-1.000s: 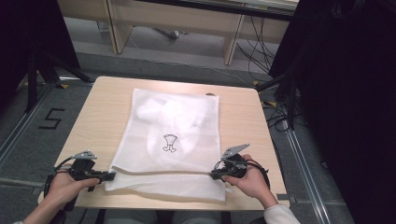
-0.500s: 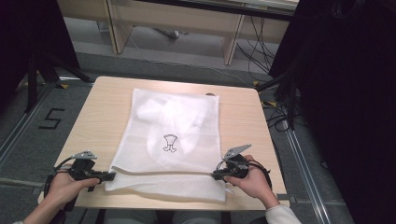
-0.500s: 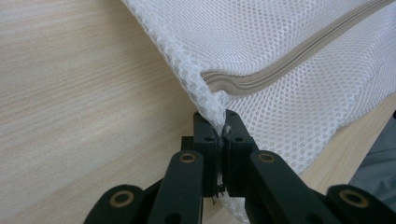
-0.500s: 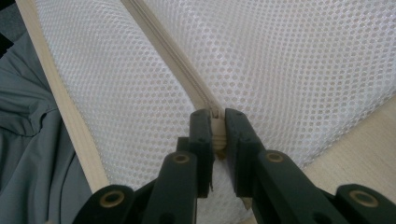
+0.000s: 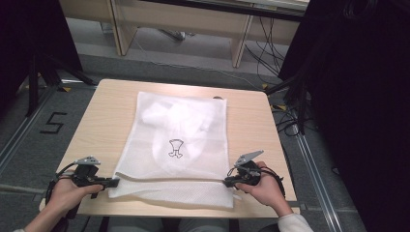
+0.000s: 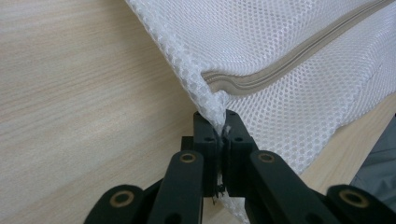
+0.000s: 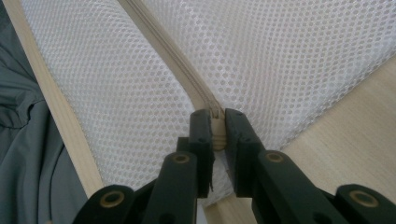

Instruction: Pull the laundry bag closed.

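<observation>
The left gripper was clamped on the near left corner of the white mesh bag, jaws closed with mesh pinched between them, just below the end of the grey zipper. The right gripper was closed on the zipper's other end, at the bag's near right edge. The bag lay flat on the wooden table, its zipper edge towards the person. White contents bearing a small black drawing showed through the mesh.
</observation>
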The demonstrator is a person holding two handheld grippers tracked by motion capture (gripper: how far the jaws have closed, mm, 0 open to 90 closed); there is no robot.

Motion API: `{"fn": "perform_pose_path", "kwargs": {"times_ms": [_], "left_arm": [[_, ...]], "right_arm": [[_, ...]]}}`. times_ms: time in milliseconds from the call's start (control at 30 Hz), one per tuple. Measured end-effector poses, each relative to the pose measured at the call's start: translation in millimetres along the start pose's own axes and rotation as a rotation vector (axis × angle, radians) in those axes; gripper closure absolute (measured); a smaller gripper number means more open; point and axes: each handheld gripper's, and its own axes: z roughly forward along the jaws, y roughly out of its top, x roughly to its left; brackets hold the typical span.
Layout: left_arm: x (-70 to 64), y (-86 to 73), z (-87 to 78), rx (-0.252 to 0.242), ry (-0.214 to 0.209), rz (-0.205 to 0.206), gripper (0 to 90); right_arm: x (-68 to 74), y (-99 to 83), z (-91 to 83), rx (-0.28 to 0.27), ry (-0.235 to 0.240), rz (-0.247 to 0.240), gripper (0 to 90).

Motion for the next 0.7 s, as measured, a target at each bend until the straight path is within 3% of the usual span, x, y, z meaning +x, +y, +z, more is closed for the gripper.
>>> {"fn": "perform_pose_path", "kwargs": {"times_ms": [267,367,700], "left_arm": [[0.0,-0.2,0.3,-0.007,-0.002,-0.008,85.8],[-0.2,-0.1,0.3,-0.005,-0.004,-0.007,85.9],[0.0,-0.8,1.3,-0.008,-0.008,-0.003,85.8]], "right_arm": [[-3.2,-4.2,-0.9,0.007,0.004,0.001,82.6],[-1.7,-6.7,-2.8,0.016,0.005,0.032,82.7],[-0.7,-6.6,0.1,0.031,-0.014,0.031,82.6]]}}
